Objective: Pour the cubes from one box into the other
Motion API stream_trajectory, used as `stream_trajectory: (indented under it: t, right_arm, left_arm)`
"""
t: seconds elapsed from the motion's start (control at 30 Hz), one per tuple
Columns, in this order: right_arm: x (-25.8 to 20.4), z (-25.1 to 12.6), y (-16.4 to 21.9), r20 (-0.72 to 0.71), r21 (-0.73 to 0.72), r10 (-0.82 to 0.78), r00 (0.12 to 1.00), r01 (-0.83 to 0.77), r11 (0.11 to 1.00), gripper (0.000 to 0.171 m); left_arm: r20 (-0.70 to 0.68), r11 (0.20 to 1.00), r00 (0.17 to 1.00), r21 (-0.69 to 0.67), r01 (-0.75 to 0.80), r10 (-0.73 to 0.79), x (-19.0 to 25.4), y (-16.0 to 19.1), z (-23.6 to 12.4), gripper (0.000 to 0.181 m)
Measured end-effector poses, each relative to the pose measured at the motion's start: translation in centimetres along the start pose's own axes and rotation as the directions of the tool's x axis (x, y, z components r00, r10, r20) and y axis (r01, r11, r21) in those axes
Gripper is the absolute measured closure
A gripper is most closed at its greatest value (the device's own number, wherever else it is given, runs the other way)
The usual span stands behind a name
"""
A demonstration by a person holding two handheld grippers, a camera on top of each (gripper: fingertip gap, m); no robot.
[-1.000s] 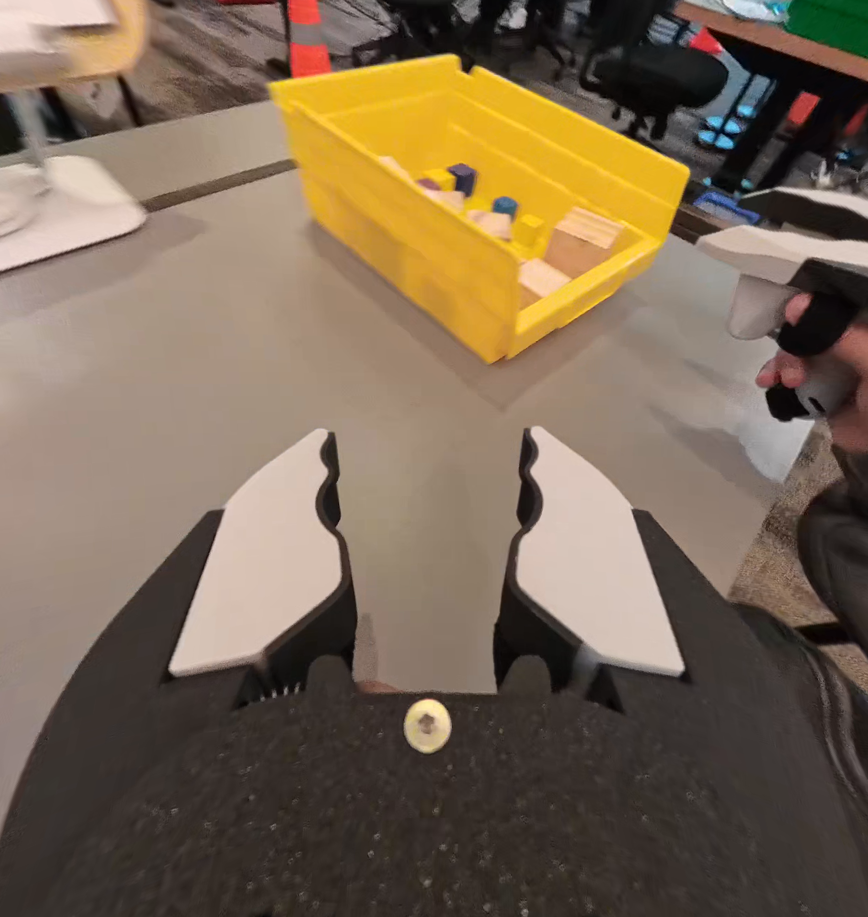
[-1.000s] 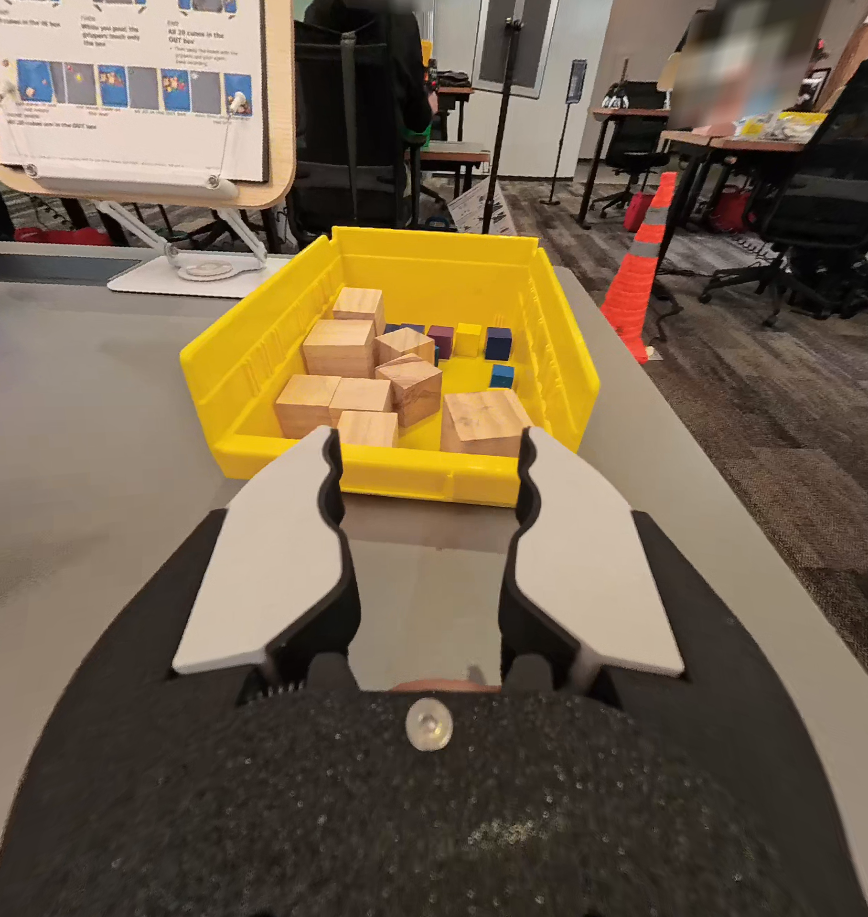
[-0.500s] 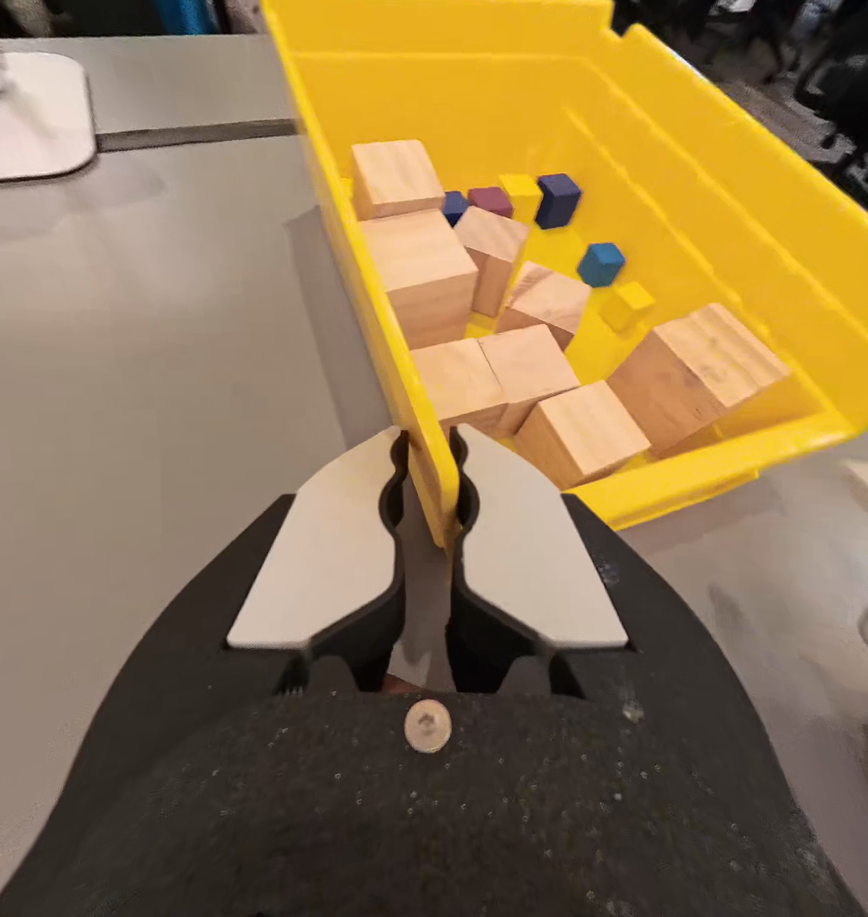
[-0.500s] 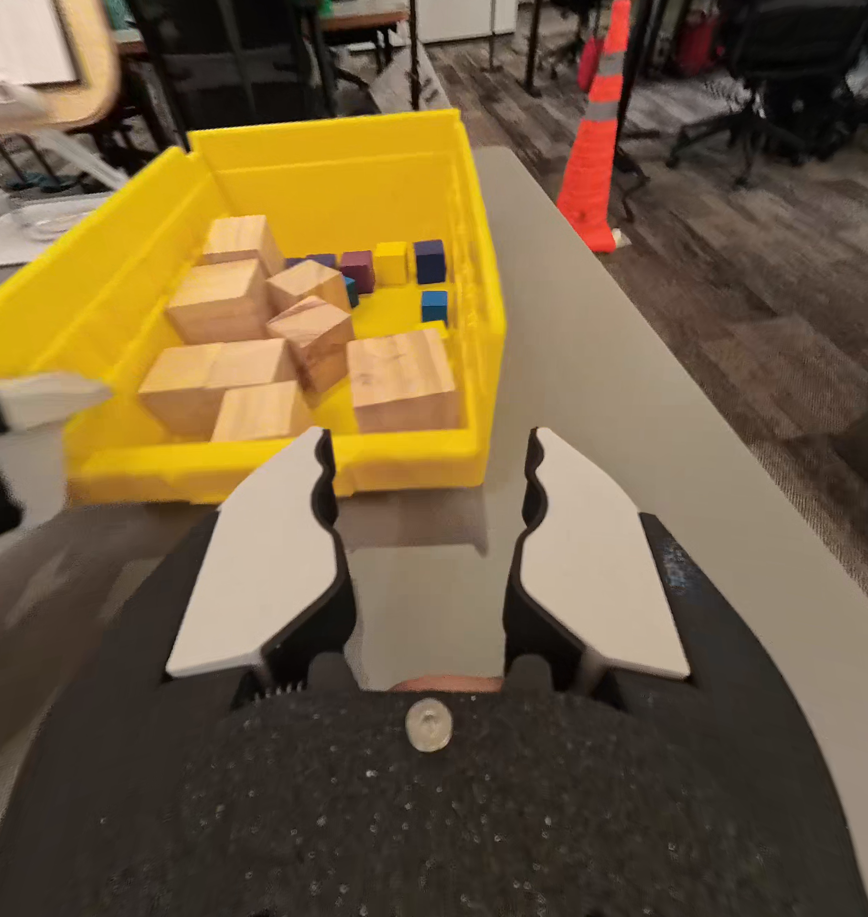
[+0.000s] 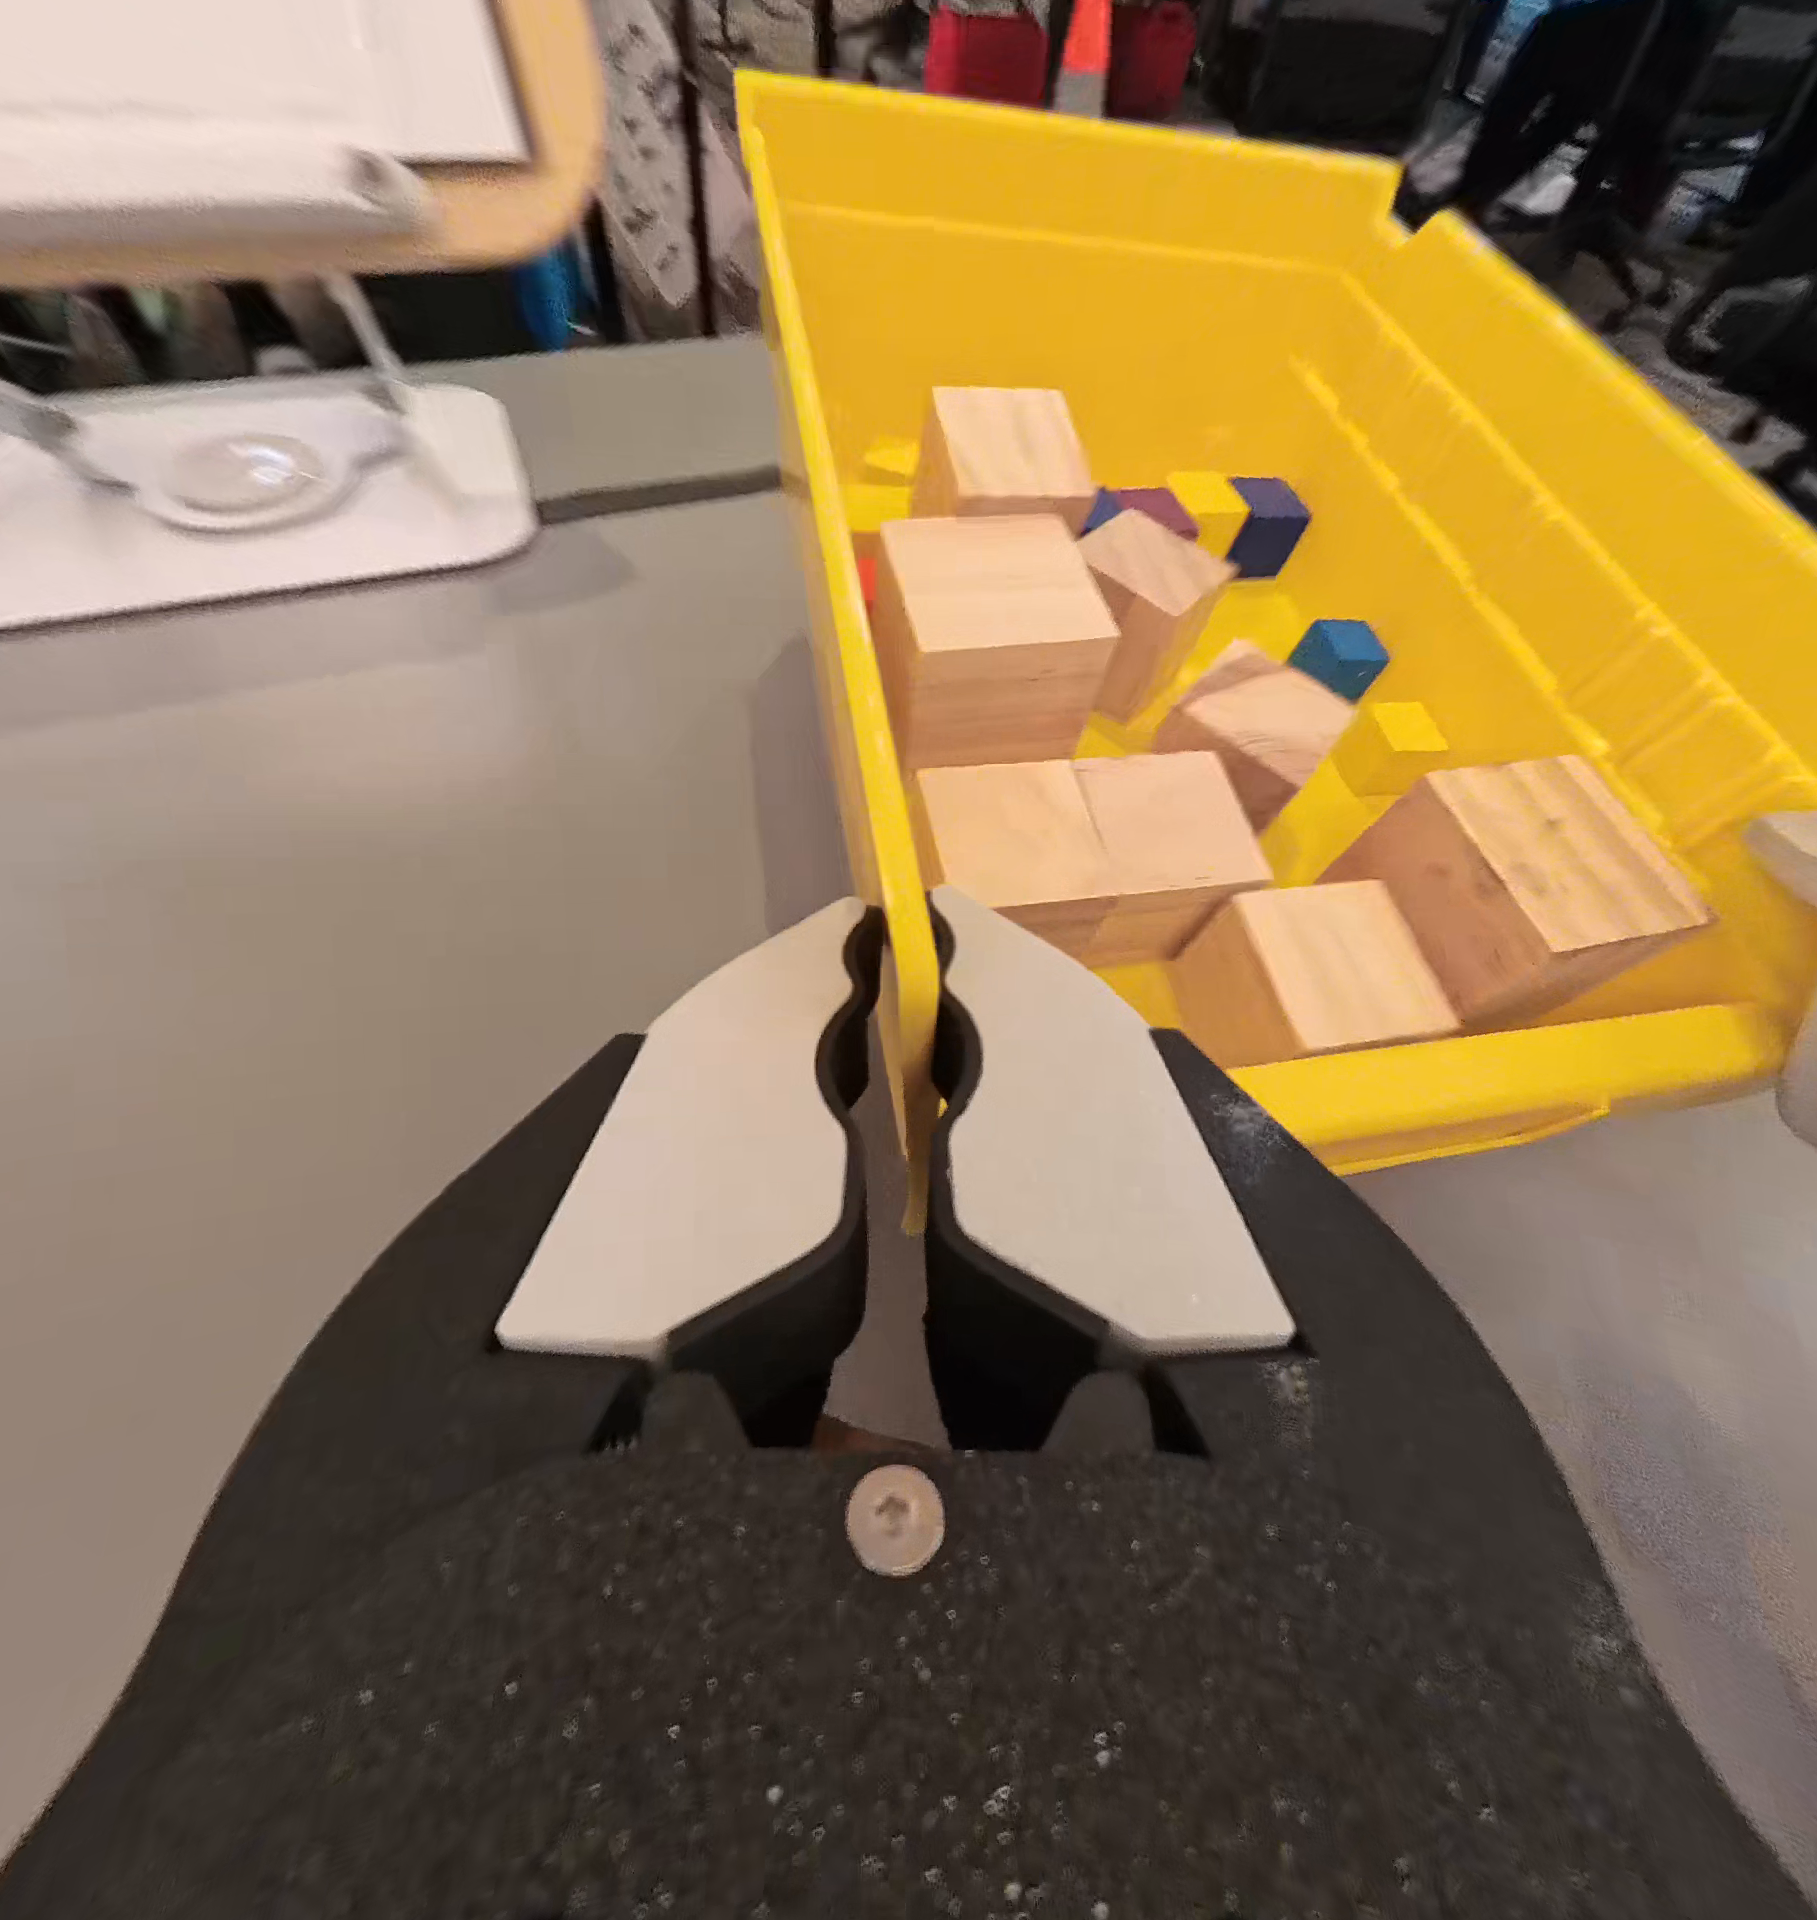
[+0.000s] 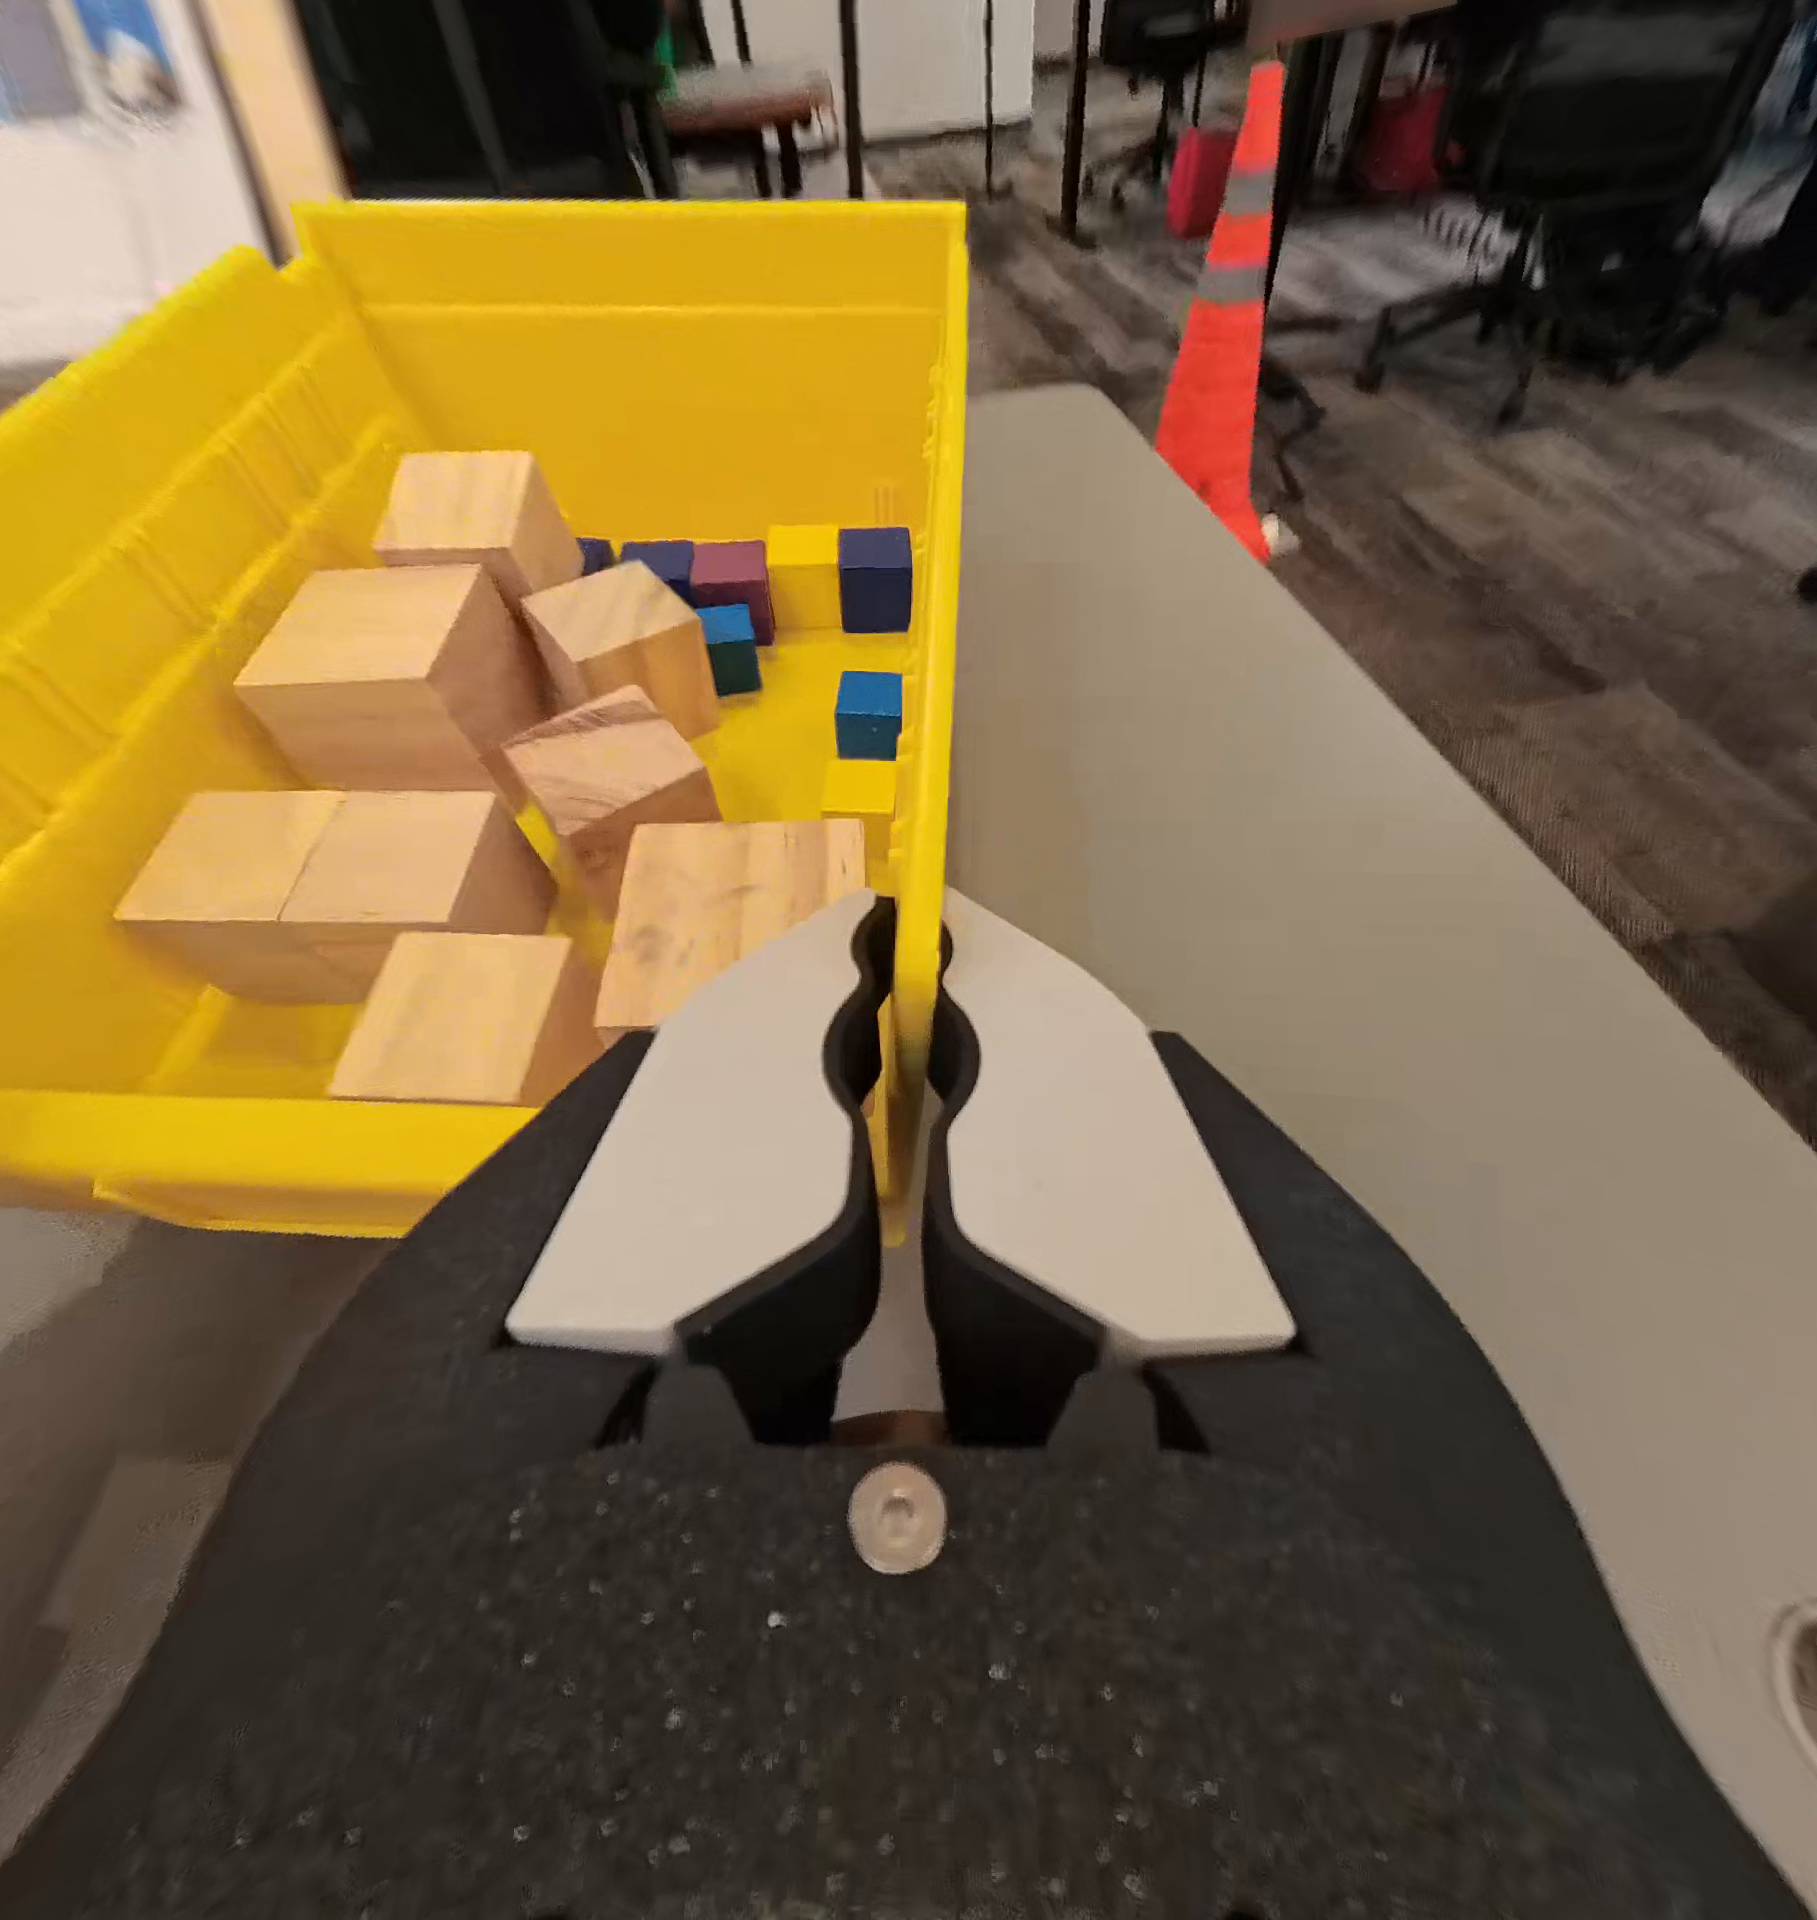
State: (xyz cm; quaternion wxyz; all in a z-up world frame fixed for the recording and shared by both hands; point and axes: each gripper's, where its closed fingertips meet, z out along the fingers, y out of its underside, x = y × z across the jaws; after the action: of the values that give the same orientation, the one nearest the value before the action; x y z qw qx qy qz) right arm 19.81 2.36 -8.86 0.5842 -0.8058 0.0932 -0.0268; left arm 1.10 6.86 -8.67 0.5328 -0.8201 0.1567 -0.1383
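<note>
The yellow plastic box (image 5: 1143,312) sits on the grey tabletop (image 5: 312,883), its floor strewn with large pale wooden cubes (image 5: 997,634) and a scatter of small painted cubes (image 5: 1268,525) in blue, purple and yellow toward the far end. It looks like stiff moulded plastic with thin, ribbed side walls; loaded with wood it is probably moderately heavy, and the loose cubes will likely slide and shift the weight once it tips. The smooth walls may be slippery, so a hold on both long sides near the front lip seems the sound choice, and that is where it is held. The left gripper (image 5: 909,1049) is clenched on the near end of the left side wall, one finger inside and one outside. The right gripper (image 6: 909,1049) is pinched the same way on the right side wall, its inner finger just beside a big wooden cube. The second box is not in view. Beyond the box stand a white document stand (image 5: 229,499) on the tabletop and, on the floor, an orange traffic cone (image 6: 1226,312).
</note>
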Motion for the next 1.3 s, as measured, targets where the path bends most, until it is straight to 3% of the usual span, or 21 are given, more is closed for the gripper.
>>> stream_trajectory:
  t: [0.13, 0.23, 0.47, 0.6, 0.7, 0.77, 0.83, 0.9, 1.0, 1.07, 1.17, 1.3]
  right_arm:
    - [-8.3, -0.1, -2.6, 0.084, 0.078, -0.025, 0.996, 0.019, 0.997, 0.168]
    - [-15.6, 0.7, -2.3, 0.178, 0.055, -0.023, 0.984, 0.014, 0.998, 0.168]
    - [-27.6, 1.6, 2.5, 0.264, -0.039, -0.067, 0.962, 0.08, 0.996, 0.168]
    - [-28.8, 2.0, 5.0, 0.23, -0.082, -0.059, 0.971, 0.08, 0.993, 0.168]
    - [-29.3, 1.8, 4.8, 0.248, -0.026, -0.105, 0.963, 0.115, 0.993, 0.163]
    - [-29.4, 1.5, 4.6, 0.294, 0.002, -0.173, 0.94, 0.181, 0.984, 0.156]
    - [-28.2, 0.4, 2.8, 0.291, 0.084, -0.226, 0.93, 0.211, 0.974, 0.141]
    - [-27.7, -1.6, 1.0, 0.363, 0.165, -0.263, 0.894, 0.216, 0.962, 0.126]
    - [-27.9, -4.7, -1.2, 0.487, 0.274, -0.32, 0.813, 0.206, 0.94, 0.12]
    - [-29.0, -6.4, -1.4, 0.563, 0.288, -0.364, 0.743, 0.236, 0.928, 0.12]
    - [-31.9, -7.8, 0.5, 0.652, 0.263, -0.401, 0.644, 0.304, 0.916, 0.118]
    - [-37.4, -9.8, 4.5, 0.779, 0.174, -0.321, 0.539, 0.306, 0.936, 0.108]
  left_arm:
    - [0.11, 0.997, 0.994, 0.071, -0.007, -0.001, -7.5, -2.1, -4.0, 0.177]
    - [0.207, 0.998, 0.978, 0.058, -0.011, -0.001, -14.1, -2.2, -6.9, 0.177]
    - [0.315, 0.998, 0.948, -0.045, 0.05, -0.033, -25.6, 2.8, -10.1, 0.178]
    - [0.259, 0.988, 0.965, -0.13, 0.081, -0.045, -27.5, 5.7, -8.7, 0.178]
    - [0.208, 0.989, 0.971, -0.066, 0.134, -0.118, -28.0, 6.3, -8.1, 0.176]
    - [0.178, 0.987, 0.974, -0.053, 0.151, -0.139, -27.6, 6.1, -9.1, 0.152]
    - [0.123, 0.986, 0.98, -0.036, 0.164, -0.159, -26.1, 5.7, -11.2, 0.128]
    - [0.02, 0.983, 0.983, -0.006, 0.182, -0.181, -23.6, 5.4, -14.4, 0.128]
    - [-0.062, 0.982, 0.98, -0.005, 0.19, -0.19, -22.2, 6.4, -19.7, 0.125]
    - [-0.041, 0.972, 0.972, 0.018, 0.234, -0.233, -24.7, 7.4, -23.0, 0.125]
    - [0.156, 0.975, 0.962, 0.059, 0.216, -0.223, -34.0, 8.6, -25.7, 0.125]
    - [0.314, 0.974, 0.923, 0.029, 0.225, -0.223, -45.6, 8.7, -24.7, 0.122]
